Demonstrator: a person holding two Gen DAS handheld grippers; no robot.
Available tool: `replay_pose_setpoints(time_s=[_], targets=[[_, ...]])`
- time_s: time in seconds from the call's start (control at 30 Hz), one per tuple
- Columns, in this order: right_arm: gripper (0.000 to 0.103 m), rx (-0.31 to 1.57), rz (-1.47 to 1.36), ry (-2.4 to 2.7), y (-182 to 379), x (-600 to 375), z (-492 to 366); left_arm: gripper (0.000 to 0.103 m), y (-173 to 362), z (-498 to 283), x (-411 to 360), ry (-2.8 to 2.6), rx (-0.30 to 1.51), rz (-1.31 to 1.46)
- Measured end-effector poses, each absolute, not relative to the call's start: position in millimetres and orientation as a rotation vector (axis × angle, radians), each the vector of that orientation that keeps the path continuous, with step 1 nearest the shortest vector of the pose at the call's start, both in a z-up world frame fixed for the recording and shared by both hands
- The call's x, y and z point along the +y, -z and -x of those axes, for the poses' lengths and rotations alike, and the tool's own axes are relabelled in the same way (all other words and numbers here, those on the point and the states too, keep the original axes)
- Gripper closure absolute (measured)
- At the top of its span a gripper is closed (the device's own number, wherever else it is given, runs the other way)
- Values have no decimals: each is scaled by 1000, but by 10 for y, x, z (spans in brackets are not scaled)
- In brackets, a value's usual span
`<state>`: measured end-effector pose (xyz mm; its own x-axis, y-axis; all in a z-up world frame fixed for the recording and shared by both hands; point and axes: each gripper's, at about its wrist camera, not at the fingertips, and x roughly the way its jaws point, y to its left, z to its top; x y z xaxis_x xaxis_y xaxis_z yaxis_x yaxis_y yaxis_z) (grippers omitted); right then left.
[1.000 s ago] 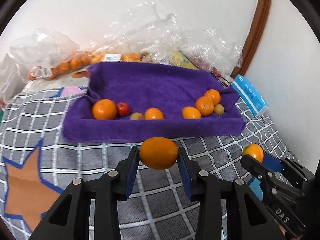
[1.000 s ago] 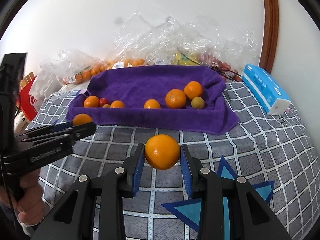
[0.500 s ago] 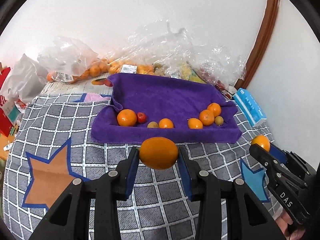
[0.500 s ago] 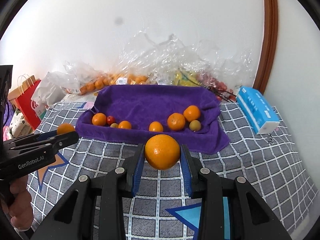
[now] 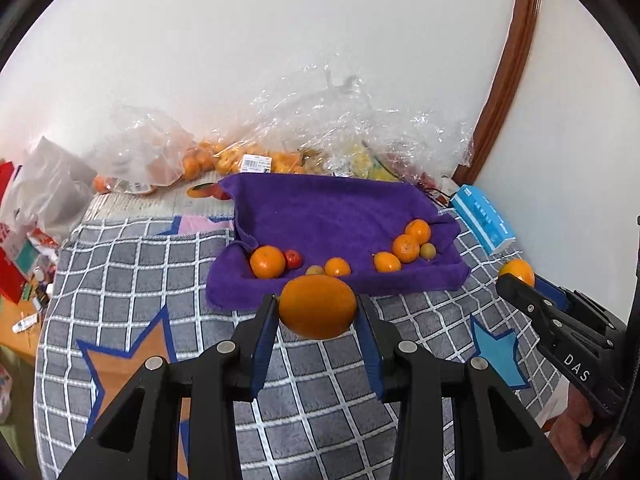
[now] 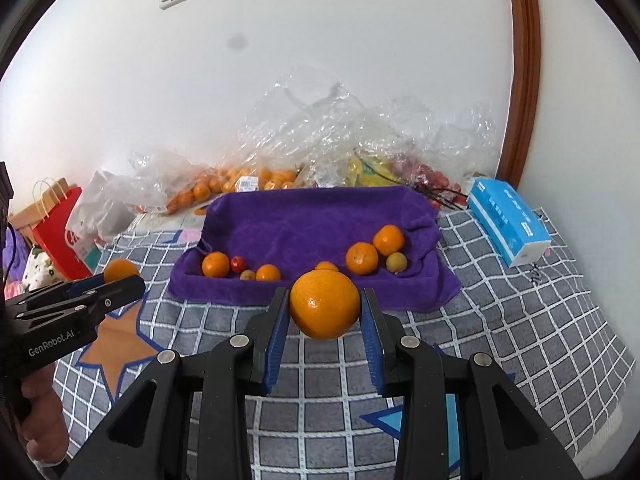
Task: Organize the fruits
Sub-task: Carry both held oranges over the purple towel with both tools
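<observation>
My left gripper [image 5: 317,312] is shut on an orange [image 5: 317,306], held above the checked blanket in front of the purple towel [image 5: 332,208]. My right gripper [image 6: 324,312] is shut on another orange [image 6: 325,304], also held in front of the purple towel [image 6: 312,220]. The towel holds several oranges in two clusters, a small red fruit [image 5: 293,259] and two small yellow-green fruits. Each gripper shows in the other's view: the right gripper [image 5: 516,280] at the right edge, the left gripper [image 6: 120,276] at the left edge.
Clear plastic bags with oranges [image 6: 236,184] and other fruit lie against the wall behind the towel. A blue tissue box [image 6: 508,224] sits at the right. A red paper bag [image 6: 60,224] stands left, beyond the blanket's edge. The grey checked blanket [image 6: 520,320] covers the surface.
Both grippers have pulled back and risen away from the towel, each still holding its orange. The towel looks smaller and more wall shows.
</observation>
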<state>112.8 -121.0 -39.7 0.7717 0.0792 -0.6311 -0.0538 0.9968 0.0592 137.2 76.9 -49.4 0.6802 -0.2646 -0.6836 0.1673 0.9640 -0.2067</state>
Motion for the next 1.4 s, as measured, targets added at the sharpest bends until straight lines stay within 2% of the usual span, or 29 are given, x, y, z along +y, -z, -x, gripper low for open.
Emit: replay_pose_setpoints(time_s=[0.4, 1.1, 1.4], targets=[[68, 647, -46, -21, 36, -1133, -1451, 66, 174, -1802, 804, 303, 782, 59], [68, 615, -14, -127, -242, -1438, -1111, 66, -202, -1331, 403, 205, 706, 106], [68, 616, -24, -166, -282, -1485, -1273, 66, -301, -1395, 359, 170, 693, 107]])
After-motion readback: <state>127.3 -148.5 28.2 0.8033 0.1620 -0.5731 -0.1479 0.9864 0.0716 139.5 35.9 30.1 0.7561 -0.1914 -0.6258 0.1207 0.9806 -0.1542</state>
